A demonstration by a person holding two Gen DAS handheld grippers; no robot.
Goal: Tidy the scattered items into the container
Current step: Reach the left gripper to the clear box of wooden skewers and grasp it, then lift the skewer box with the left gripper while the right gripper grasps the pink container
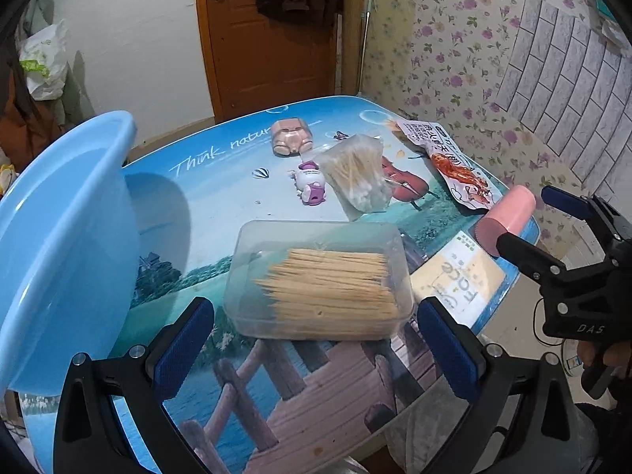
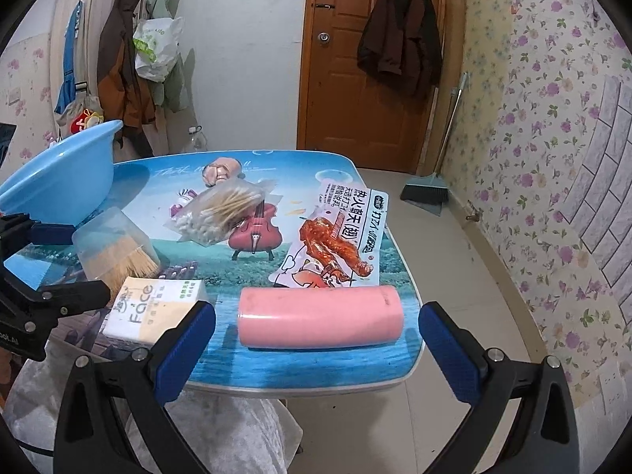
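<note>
A clear box of toothpicks [image 1: 320,280] lies on the printed table [image 1: 205,205], just ahead of my open left gripper [image 1: 316,349]. The blue basin [image 1: 59,237] stands at its left. My right gripper [image 2: 318,351] is open, just short of a pink roll [image 2: 320,318] at the table's near edge. Both show in the other view: right gripper [image 1: 521,217], left gripper [image 2: 75,260], basin [image 2: 59,173], toothpick box [image 2: 114,249], pink roll [image 1: 505,217]. Also scattered: a cotton swab bag [image 1: 355,173] [image 2: 221,209], a snack packet [image 1: 454,162] [image 2: 335,237], a tissue pack [image 1: 458,280] [image 2: 150,312], a pink toy [image 1: 312,187], a doll torso [image 1: 290,136].
A wooden door [image 2: 371,59] with a dark coat [image 2: 399,27] stands behind the table. Floral wallpaper [image 2: 553,126] runs along the right, with a broom and dustpan [image 2: 426,193] on the tiled floor. Coats and a bag [image 2: 158,47] hang at the back left. White cloth [image 2: 221,434] lies under the table's near edge.
</note>
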